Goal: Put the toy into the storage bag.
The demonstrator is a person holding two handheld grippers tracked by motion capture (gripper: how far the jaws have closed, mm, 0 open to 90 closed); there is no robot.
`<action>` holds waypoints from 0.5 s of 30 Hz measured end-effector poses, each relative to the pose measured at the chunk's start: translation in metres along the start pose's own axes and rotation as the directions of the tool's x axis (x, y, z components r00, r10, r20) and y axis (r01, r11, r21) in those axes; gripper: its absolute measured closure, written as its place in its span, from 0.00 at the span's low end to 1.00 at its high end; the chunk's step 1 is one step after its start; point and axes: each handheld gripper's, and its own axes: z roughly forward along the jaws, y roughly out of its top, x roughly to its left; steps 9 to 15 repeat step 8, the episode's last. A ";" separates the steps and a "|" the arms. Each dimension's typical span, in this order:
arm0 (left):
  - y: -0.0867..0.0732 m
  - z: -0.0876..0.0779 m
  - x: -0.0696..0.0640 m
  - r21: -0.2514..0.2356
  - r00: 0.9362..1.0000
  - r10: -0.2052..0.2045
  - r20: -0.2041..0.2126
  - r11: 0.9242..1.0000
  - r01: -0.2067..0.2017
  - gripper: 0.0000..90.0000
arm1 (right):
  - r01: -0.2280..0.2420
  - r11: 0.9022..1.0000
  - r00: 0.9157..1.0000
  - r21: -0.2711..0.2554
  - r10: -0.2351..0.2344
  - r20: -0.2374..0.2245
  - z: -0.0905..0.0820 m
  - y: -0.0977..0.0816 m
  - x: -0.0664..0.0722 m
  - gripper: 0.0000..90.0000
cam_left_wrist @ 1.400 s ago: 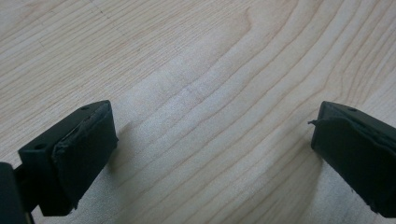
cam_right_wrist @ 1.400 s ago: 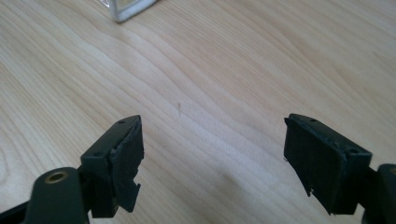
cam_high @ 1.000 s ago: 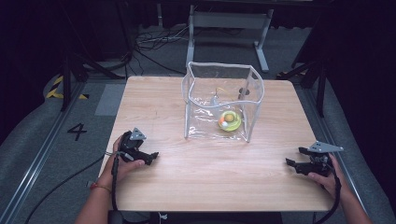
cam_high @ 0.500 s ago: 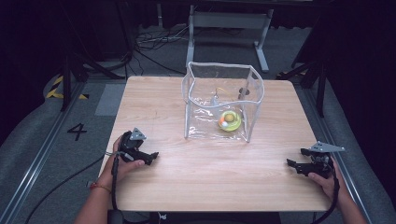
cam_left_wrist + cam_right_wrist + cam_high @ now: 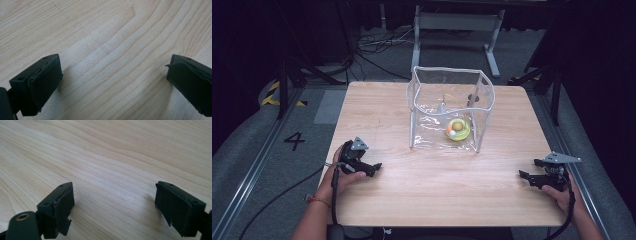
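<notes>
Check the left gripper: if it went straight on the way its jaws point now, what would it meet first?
Probably just the wooden table. The left gripper is open and tilted down at bare wood. In the high view it points rightward, passing in front of the clear bin, though depth is uncertain.

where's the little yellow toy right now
In the high view, the small round yellow toy lies inside the clear plastic bag, at its front right corner, mid-table.

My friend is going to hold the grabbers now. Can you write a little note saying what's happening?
Left gripper: jaws open, holding nothing, low over the table at its near left.
Right gripper: jaws open, holding nothing, at the near right edge.
The clear bag stands open toward the back, with a small yellow-green toy lying inside.
Nothing is grasped yet; reaching for the bag probably comes next.
</notes>
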 end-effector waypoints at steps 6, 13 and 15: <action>0.000 0.000 0.000 0.000 1.000 0.000 0.000 1.000 0.000 0.00 | 0.000 1.000 1.000 0.000 0.000 0.000 0.000 0.000 0.000 0.18; 0.000 0.000 0.000 0.000 1.000 0.000 0.000 1.000 0.000 0.00 | 0.000 1.000 1.000 0.000 0.000 0.000 0.000 0.000 0.000 0.18; 0.000 0.000 0.000 0.000 1.000 0.000 0.000 1.000 0.000 0.00 | 0.000 1.000 1.000 0.000 0.000 0.000 0.000 0.000 0.000 0.18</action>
